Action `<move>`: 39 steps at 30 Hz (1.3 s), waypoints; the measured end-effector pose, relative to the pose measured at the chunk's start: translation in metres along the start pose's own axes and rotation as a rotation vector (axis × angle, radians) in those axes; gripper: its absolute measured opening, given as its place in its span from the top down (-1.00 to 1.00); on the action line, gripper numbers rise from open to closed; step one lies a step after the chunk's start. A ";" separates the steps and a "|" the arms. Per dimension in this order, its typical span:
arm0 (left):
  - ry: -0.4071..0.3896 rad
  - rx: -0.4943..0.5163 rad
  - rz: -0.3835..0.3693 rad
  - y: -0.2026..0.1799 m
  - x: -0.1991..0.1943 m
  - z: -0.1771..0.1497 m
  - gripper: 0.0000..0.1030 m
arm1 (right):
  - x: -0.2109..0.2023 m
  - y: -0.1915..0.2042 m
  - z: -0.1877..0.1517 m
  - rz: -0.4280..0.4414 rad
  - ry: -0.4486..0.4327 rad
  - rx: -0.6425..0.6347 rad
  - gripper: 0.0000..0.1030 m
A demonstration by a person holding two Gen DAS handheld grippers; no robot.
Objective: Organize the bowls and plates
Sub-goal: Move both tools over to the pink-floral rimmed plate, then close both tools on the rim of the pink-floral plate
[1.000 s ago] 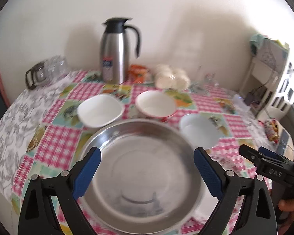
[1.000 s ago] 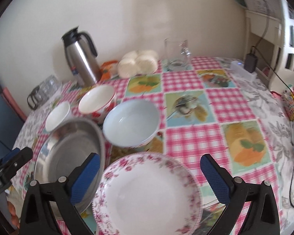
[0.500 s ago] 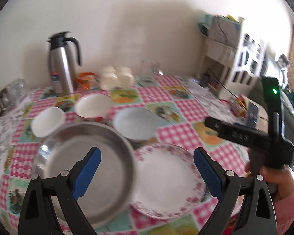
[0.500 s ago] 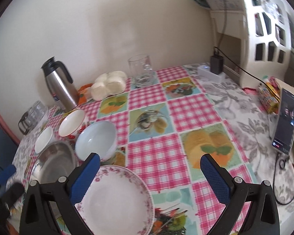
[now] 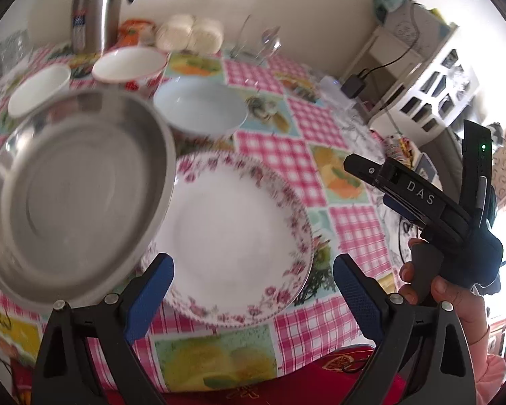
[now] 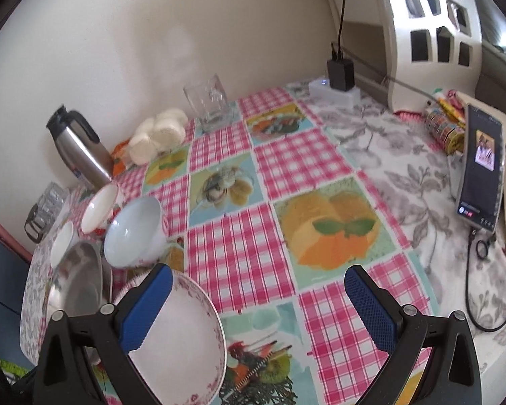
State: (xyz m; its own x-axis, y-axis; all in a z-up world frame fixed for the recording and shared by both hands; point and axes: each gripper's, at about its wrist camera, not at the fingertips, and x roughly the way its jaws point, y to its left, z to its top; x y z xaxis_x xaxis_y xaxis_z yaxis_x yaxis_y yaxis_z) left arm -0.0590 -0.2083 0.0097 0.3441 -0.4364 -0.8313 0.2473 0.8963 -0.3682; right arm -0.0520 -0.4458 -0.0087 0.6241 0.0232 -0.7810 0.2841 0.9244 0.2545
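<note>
1. The left gripper hangs with its jaws spread wide and nothing between them, above the near rim of the flowered plate. The right gripper is likewise spread and empty, off to the plate's right.
2. The steel pan lies beside the plate, its rim seeming to overlap the plate's edge. Lifting the plate could drag or tip the pan.
3. The blue bowl, the red-trimmed bowl and the small white bowl crowd behind; a careless swing could knock them.
4. The plate's glazed rim looks slippery; a shallow pinch may let it fall onto the checked tablecloth.
</note>
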 end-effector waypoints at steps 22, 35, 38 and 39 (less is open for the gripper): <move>0.122 -0.352 0.063 0.060 0.027 -0.021 -0.66 | 0.058 0.024 -0.036 0.063 0.250 -0.088 -0.66; 0.104 -0.452 0.100 0.082 0.032 -0.023 0.01 | 0.067 0.026 -0.039 0.140 0.273 -0.069 0.08; 0.097 -0.461 0.100 0.086 0.032 -0.023 0.19 | 0.068 0.026 -0.039 0.147 0.271 -0.073 0.28; 0.097 -0.464 0.102 0.086 0.034 -0.022 0.27 | 0.069 0.026 -0.039 0.155 0.274 -0.071 0.33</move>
State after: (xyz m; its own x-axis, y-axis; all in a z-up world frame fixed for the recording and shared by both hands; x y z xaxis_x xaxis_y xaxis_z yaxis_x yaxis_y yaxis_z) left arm -0.0458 -0.1449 -0.0596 0.2545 -0.3553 -0.8994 -0.2205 0.8842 -0.4117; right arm -0.0300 -0.4052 -0.0782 0.4337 0.2585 -0.8632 0.1437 0.9259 0.3495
